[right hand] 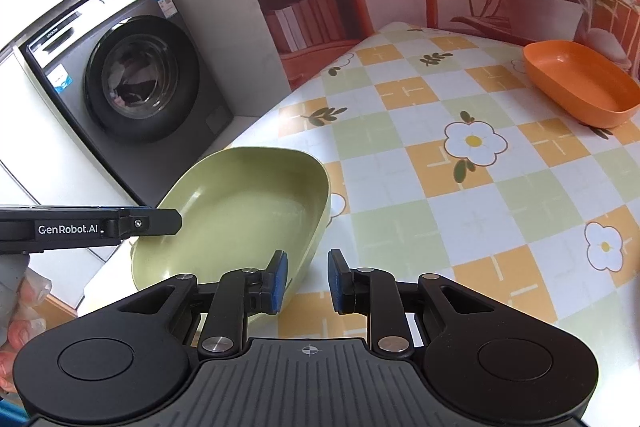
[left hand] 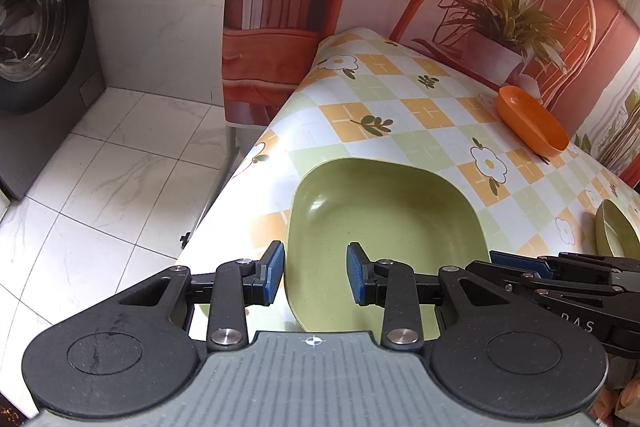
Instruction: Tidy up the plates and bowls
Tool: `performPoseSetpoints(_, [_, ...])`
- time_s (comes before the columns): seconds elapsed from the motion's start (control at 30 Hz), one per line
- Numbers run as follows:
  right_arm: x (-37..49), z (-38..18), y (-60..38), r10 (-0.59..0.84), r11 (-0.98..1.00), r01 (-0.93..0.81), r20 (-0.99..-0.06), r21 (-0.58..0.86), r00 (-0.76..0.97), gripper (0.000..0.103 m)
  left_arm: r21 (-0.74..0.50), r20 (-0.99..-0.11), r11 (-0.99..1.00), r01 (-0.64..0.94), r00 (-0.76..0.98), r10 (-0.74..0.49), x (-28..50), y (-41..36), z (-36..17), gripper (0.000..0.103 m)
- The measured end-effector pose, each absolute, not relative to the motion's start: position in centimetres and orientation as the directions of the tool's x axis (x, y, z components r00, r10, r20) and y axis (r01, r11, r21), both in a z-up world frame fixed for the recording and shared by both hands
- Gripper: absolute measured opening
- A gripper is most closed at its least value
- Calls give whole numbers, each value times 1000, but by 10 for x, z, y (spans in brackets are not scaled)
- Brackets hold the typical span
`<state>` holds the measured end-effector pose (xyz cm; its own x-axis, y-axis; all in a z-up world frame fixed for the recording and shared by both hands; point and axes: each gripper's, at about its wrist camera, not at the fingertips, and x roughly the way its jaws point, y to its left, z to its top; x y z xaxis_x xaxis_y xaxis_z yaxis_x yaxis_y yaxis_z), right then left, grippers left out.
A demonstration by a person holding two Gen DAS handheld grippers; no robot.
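Note:
A green square bowl sits at the near left corner of the checked table. My left gripper is open and straddles the bowl's left rim, one finger outside, one inside. My right gripper is open too, with the bowl's right wall in its gap; from the left wrist it shows side-on. An orange oblong dish rests near the far wall. A second green bowl peeks in at the right edge. The left gripper enters the right wrist view, held by a hand.
A washing machine stands on the white tiled floor left of the table. A poster backdrop with a chair and a plant covers the wall behind. The table's left edge drops off just beside the green bowl.

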<state>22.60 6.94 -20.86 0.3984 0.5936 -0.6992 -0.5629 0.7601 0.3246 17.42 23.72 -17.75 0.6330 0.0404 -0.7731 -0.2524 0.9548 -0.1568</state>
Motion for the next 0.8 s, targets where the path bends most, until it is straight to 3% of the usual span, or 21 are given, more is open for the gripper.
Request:
performPoseSetpoints(0.3, [227,-210,71,594,760,-563,-701,326,395,20,-149,-786,955,-256,617,43,174,236,-184,35])
performPoseSetpoints(0.5, [227,-212,74,597,757,-566,-699,327,393,14,-114,-778,962,-250,624,70,173,233,-184,21])
performPoseSetpoints(0.8, [226,-205,63,603,768,-538,-675,348,425,13,-118,-777,965,-234,627,57,174,229,-183,20])
